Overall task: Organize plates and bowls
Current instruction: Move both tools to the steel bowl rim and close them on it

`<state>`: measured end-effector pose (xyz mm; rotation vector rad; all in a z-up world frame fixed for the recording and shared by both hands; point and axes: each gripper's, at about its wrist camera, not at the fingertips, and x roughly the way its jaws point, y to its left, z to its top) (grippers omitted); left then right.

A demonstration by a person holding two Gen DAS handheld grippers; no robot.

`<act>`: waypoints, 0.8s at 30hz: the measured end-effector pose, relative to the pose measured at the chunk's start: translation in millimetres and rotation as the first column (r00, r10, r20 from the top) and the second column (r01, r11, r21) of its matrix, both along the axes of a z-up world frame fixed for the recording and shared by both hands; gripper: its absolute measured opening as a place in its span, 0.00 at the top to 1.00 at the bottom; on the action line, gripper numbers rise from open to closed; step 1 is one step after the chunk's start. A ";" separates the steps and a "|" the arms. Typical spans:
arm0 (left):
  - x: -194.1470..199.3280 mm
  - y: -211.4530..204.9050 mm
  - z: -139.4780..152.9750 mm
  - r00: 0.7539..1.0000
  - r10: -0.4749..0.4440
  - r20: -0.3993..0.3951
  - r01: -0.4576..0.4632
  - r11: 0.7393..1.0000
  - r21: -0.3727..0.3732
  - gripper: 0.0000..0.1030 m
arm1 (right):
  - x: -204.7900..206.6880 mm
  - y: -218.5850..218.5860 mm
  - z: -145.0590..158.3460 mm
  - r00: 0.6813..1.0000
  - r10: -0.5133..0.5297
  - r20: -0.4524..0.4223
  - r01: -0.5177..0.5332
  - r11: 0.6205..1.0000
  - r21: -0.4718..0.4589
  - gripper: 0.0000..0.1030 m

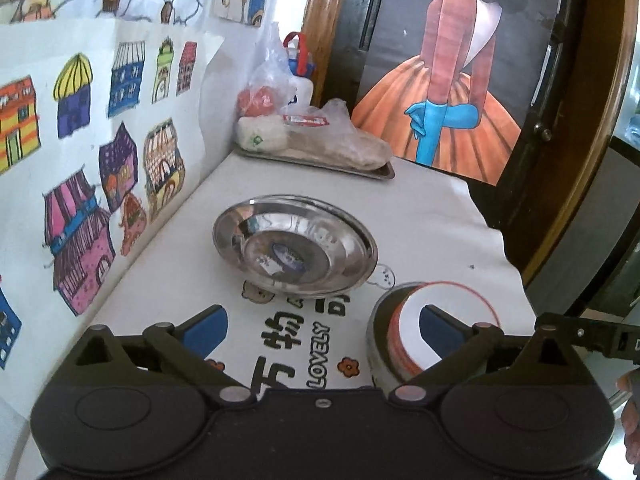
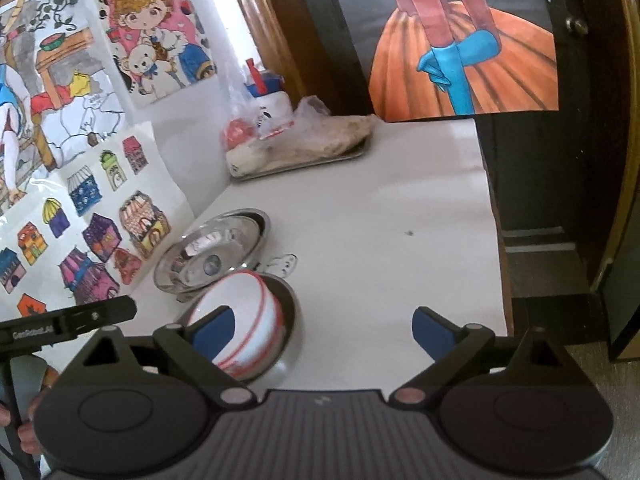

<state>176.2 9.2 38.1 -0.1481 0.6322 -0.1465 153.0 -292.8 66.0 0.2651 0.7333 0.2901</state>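
Observation:
A stack of shiny steel plates (image 1: 296,246) (image 2: 212,256) sits on the white tablecloth near the left wall. Just right of it, a white bowl with red stripes (image 1: 408,336) (image 2: 256,312) rests tilted inside a steel bowl (image 1: 378,344) (image 2: 290,320). My left gripper (image 1: 320,322) is open and low over the cloth, its right finger in front of the white bowl and nothing pressed between the pads. My right gripper (image 2: 322,326) is open too, its left finger in front of the same bowl and bare cloth between the fingers.
At the back, a metal tray (image 1: 384,172) holds bagged food, with a blue-capped bottle (image 1: 302,76) behind it. Children's drawings cover the wall on the left. A dark door with a painted poster (image 1: 444,92) stands behind the table. The table's edge (image 2: 496,240) runs along the right.

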 end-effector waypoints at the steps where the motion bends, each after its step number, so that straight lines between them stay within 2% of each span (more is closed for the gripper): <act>1: 0.1 0.4 -3.0 1.000 -0.002 -0.004 0.002 1.000 -0.002 0.01 | 1.7 -1.3 -2.8 1.000 -0.009 0.000 0.009 1.000 0.000 0.05; 13: 11.3 6.1 -29.8 0.998 0.013 -0.062 -0.012 1.000 0.017 0.01 | 14.9 -8.5 -27.0 0.999 0.021 -0.043 -0.020 0.999 0.034 0.06; 24: 24.0 4.9 -32.9 0.995 -0.021 -0.098 0.021 1.000 0.005 0.04 | 20.6 -1.6 -34.6 0.995 0.051 -0.085 -0.048 0.998 0.028 0.11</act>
